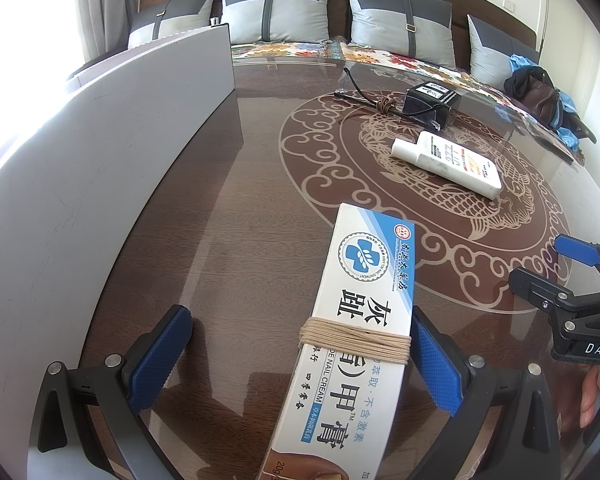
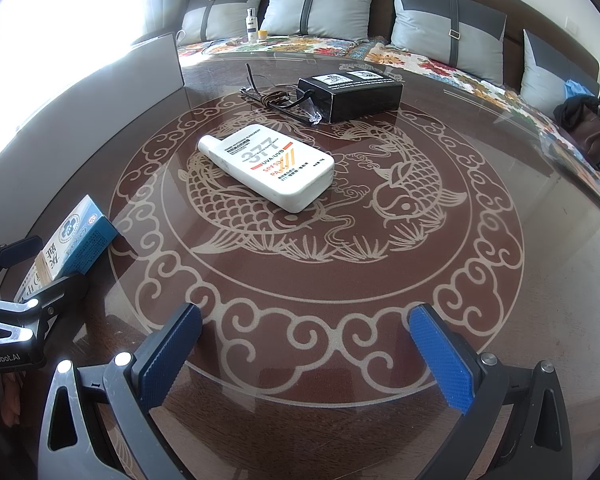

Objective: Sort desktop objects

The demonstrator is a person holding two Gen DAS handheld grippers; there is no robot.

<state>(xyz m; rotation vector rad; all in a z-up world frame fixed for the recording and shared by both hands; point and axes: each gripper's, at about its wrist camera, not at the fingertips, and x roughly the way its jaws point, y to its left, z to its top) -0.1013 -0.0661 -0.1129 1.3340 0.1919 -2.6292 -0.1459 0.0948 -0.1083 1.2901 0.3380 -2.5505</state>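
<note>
A: How many things lie on the table [image 2: 480,280]?

B: Four: one nail cream box [image 1: 356,320] bound with string, one white sunscreen bottle [image 2: 272,166], one black box [image 2: 352,92], one pair of glasses [image 2: 276,100].

A: The grippers?

B: The left gripper [image 1: 300,364] gapes wide around the cream box, its right pad just beside it. The right gripper [image 2: 304,352] is spread wide, empty.

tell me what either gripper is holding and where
Nothing is held. The nail cream box lies between the open left gripper fingers, only beside the right pad; the right gripper is empty.
</note>
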